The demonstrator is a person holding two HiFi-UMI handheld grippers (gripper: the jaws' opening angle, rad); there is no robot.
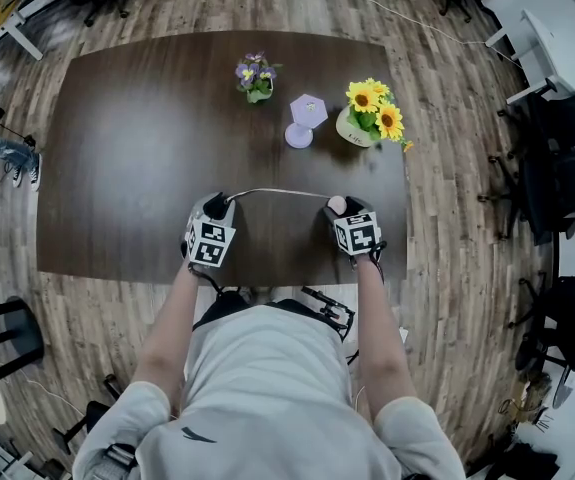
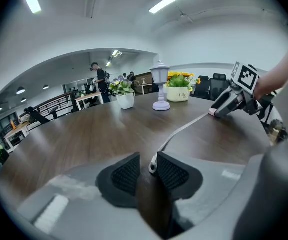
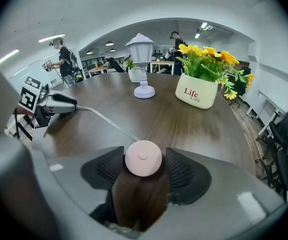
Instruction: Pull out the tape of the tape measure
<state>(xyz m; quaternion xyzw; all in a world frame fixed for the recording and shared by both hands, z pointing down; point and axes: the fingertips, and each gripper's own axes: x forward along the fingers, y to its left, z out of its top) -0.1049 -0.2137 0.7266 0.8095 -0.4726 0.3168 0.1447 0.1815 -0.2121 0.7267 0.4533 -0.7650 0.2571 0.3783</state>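
A round pink tape measure case (image 3: 143,158) sits on the dark wooden table (image 1: 127,148) between the pads of my right gripper (image 3: 144,170). A thin gap shows at the right pad, so those jaws stand open. From the case the white tape (image 1: 277,191) runs left across the table to my left gripper (image 1: 217,205). In the left gripper view the tape's end (image 2: 153,165) lies between the pads of my left gripper (image 2: 148,170), close to the right pad. The left pad stands clear of it and the jaws are apart. My right gripper (image 2: 224,106) shows at the tape's far end.
At the table's far side stand a lilac lantern lamp (image 1: 305,118), a pot of yellow sunflowers (image 1: 367,118) and a small pot of purple flowers (image 1: 255,78). Both grippers are near the table's front edge. Office chairs and desks ring the table, and people stand far off.
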